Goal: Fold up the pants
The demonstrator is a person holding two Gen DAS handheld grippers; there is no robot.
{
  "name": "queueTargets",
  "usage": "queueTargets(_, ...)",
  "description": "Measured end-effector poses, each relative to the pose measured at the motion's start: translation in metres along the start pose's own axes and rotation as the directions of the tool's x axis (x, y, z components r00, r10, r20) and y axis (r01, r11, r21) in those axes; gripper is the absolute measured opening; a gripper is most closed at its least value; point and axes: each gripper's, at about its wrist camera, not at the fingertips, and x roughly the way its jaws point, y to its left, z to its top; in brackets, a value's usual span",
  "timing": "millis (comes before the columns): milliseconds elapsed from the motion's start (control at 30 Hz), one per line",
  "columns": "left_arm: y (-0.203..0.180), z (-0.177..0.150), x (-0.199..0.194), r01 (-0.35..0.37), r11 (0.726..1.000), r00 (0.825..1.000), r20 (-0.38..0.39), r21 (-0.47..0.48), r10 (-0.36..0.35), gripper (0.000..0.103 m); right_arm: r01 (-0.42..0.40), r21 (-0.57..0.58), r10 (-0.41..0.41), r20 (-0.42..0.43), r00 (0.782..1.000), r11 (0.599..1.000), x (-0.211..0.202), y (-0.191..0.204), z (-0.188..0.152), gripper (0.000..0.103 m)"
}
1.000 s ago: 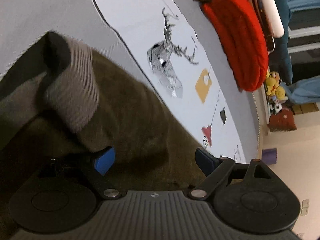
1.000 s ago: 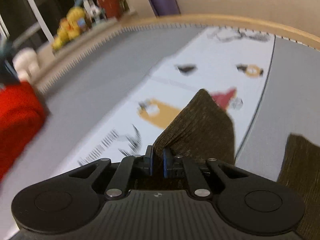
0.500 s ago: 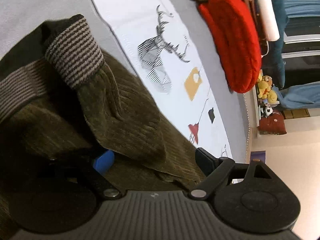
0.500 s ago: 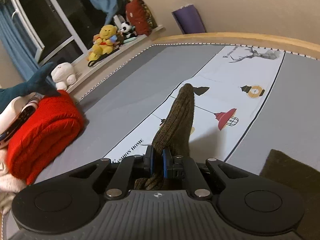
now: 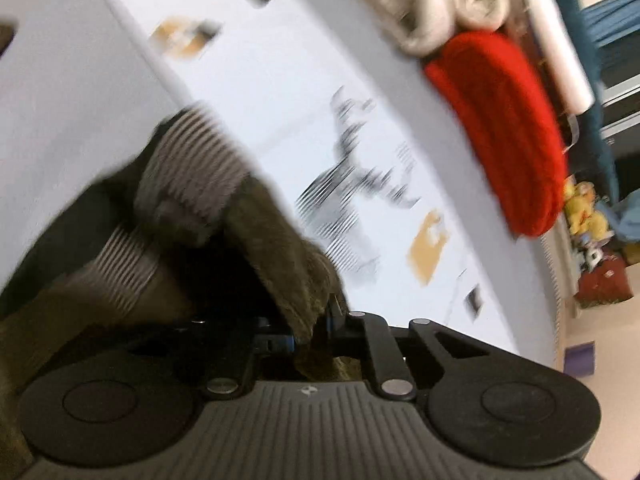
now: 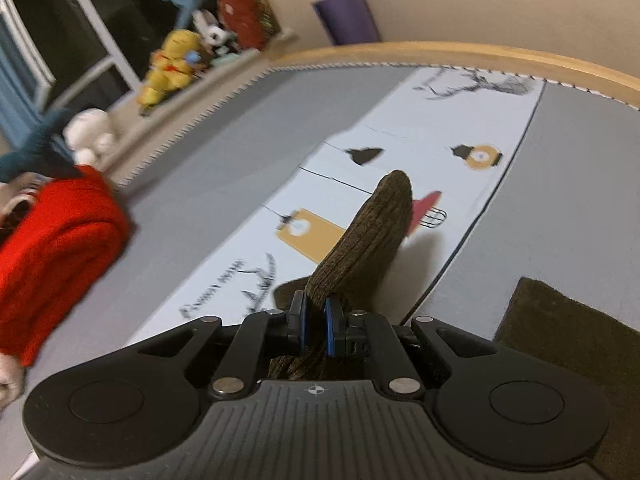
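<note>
Left wrist view, blurred: the left gripper [image 5: 310, 328] tilts steeply down toward the bed [image 5: 280, 72], its blue-padded jaws pressed together on a fold of the olive-brown corduroy pants [image 5: 280, 248]. The pinched fold rises from between the jaws toward the striped ribbed waistband [image 5: 192, 168], which bunches to the far left of the grip, lifted off the sheet. More of the garment hangs dark at the near left.

Right wrist view: the right gripper [image 6: 314, 326] also points downward, its jaws clamped on another part of the pants [image 6: 376, 236]. A ridge of fabric stands up from the pads and leans to the far right, above the white printed strip of the sheet [image 6: 400, 152]. A further patch of the pants lies flat on the grey cover at the near right. A folded red blanket [image 6: 52, 248] rests at the left edge of the bed.
</note>
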Motion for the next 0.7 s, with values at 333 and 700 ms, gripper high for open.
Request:
queueTargets(333, 0.032, -0.007, -0.092, 0.150, 0.987, 0.988, 0.027, 0.056, -0.152, 0.014, -0.292, 0.050, 0.282, 0.156, 0.947, 0.955, -0.121, 0.000, 0.038, 0.009)
queueTargets(700, 0.144, -0.084, -0.088, 0.012, 0.996, 0.987, -0.162, 0.086, 0.003, 0.015, 0.160, 0.213, -0.118, -0.194, 0.974, 0.964, -0.109, -0.227, -0.136, 0.009)
